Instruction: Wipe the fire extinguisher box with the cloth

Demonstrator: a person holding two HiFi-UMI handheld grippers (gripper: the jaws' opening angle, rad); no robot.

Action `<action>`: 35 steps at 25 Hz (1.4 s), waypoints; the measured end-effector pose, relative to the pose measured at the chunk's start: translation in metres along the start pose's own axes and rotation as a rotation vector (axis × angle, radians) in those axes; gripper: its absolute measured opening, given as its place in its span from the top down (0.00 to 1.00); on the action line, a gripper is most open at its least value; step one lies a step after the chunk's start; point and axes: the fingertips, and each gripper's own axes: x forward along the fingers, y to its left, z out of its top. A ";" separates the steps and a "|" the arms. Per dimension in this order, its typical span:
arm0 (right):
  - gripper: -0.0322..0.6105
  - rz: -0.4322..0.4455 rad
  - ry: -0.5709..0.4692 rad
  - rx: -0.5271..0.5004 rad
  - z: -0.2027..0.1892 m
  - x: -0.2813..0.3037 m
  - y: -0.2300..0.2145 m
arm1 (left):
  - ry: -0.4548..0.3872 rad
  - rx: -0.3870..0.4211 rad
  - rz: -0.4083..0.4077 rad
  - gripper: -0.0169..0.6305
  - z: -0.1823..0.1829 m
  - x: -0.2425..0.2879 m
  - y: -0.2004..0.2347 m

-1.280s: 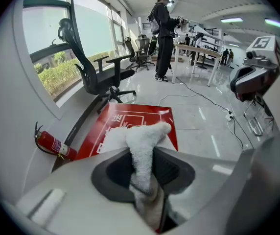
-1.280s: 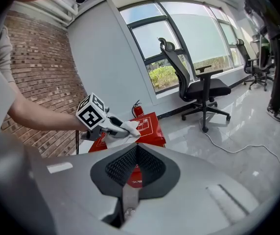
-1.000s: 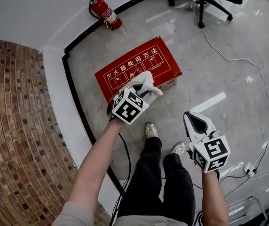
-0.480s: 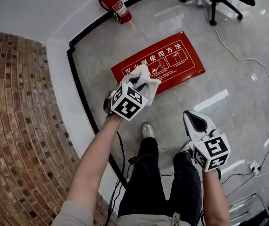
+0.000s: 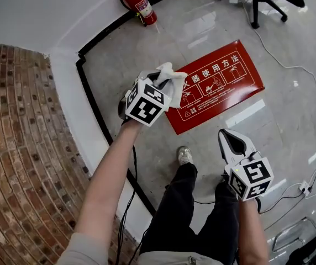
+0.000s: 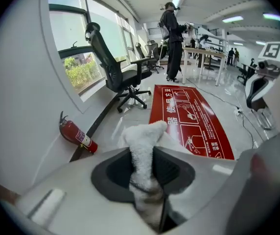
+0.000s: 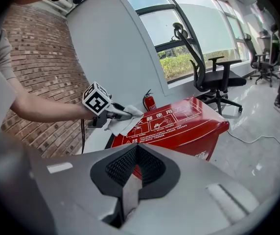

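Shifted up and rightward within the frame, the left gripper [image 5: 161, 87], jaws clamped on the white cloth [image 5: 172, 80], now sits at the left end of the red fire extinguisher box [image 5: 224, 84], which lies on the floor at upper centre-right. The right gripper [image 5: 232, 143], jaws together and empty, hangs at lower right.

Black trousers [image 5: 196, 214], pale shoe [image 5: 185, 155] (grey sleeve [image 5: 79, 253])

Red box [image 5: 224, 87], white cloth [image 5: 172, 81], brown brick wall [image 5: 14, 148]
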 end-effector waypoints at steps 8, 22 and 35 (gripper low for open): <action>0.91 0.031 0.021 -0.019 -0.012 0.004 0.008 | -0.085 -0.092 0.029 0.82 -0.016 -0.020 -0.037; 0.91 0.128 0.007 -0.067 -0.075 -0.081 -0.028 | -0.052 -0.219 0.107 0.82 -0.031 -0.041 -0.158; 0.91 0.235 -0.035 -0.175 -0.122 -0.128 -0.090 | -0.085 -0.445 0.246 0.82 -0.031 -0.045 -0.252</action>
